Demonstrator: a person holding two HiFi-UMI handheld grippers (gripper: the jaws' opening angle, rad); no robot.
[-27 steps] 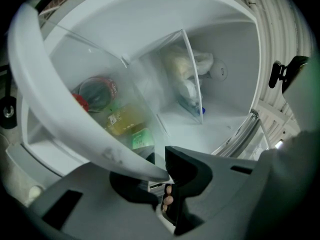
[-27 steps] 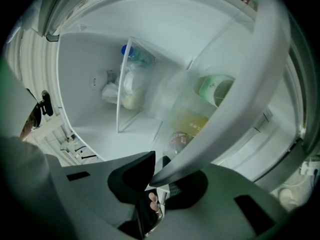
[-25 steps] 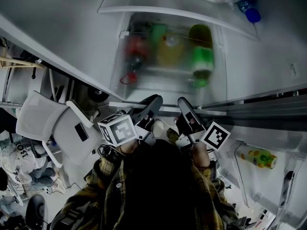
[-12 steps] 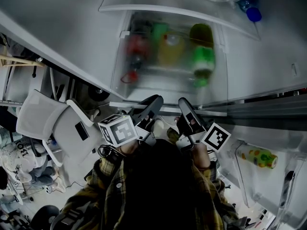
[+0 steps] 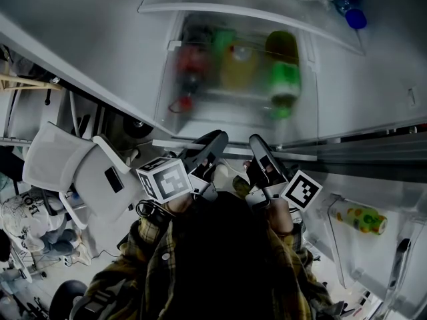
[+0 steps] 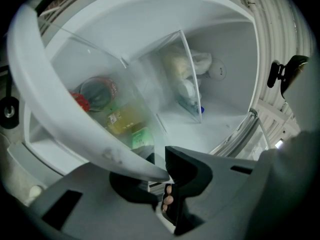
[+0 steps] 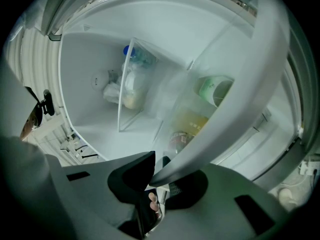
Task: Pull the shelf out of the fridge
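Two claws are clamped on the white front rim of the shelf [image 5: 175,120] [image 6: 60,119] [image 7: 235,104]. The left claw [image 5: 217,139] [image 6: 165,171] is closed on the rim left of centre, and the right claw [image 5: 257,142] [image 7: 157,176] is closed on it just beside, to the right. The shelf is seen low in the open fridge, under the upper shelf [image 5: 220,5], with a red bottle [image 5: 190,69], yellow bottle [image 5: 237,69] and green bottle [image 5: 283,79] laid side by side in it.

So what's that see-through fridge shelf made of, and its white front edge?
The see-through fridge shelf looks like misted clear plastic: bottles show blurred through it. Its white curved front edge is probably smooth plastic, with a soft sheen.
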